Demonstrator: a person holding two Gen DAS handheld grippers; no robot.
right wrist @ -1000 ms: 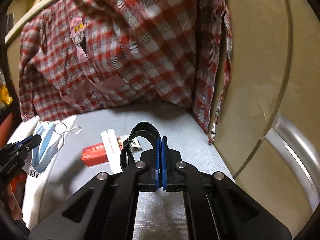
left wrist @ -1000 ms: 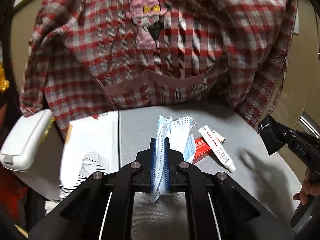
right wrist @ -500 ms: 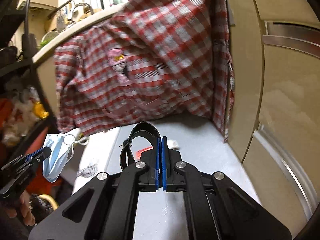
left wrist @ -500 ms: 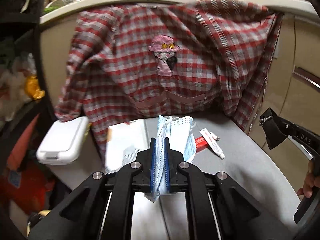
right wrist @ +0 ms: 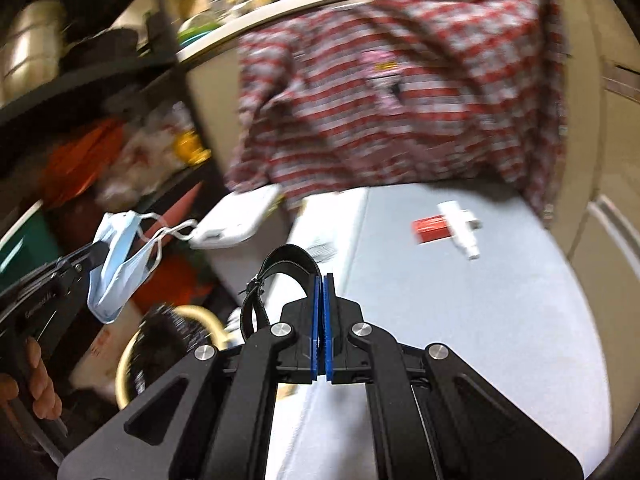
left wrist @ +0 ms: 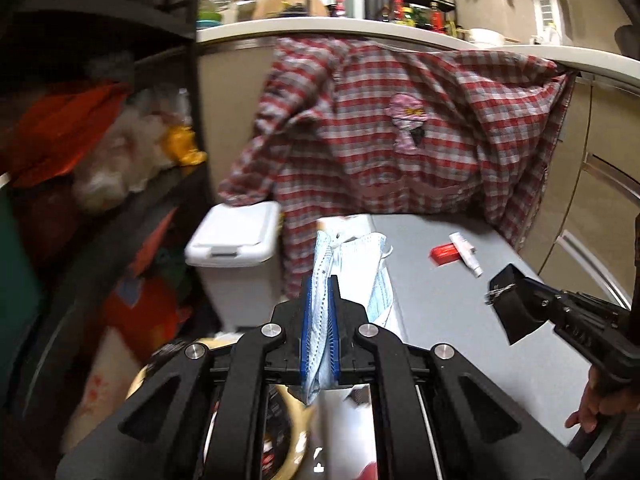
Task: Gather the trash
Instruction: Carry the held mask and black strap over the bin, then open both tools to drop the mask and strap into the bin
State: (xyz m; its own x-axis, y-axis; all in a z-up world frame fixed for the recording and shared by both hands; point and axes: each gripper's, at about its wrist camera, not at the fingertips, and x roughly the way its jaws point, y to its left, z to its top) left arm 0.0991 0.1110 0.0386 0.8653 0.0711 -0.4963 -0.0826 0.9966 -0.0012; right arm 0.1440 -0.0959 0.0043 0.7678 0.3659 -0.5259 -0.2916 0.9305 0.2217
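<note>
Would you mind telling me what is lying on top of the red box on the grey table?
A white tube lies across the right end of the red box. That end is covered by the tube. Whether anything is under the box on the grey table cannot be seen.

Soft pleated cloth on the blue face mask (left wrist: 324, 280), matt grey worktop (left wrist: 440, 304) looking smooth, woven plaid cloth shirt (left wrist: 360, 152), glossy white plastic bin lid (left wrist: 236, 232), matt black strap (right wrist: 280, 264).
</note>
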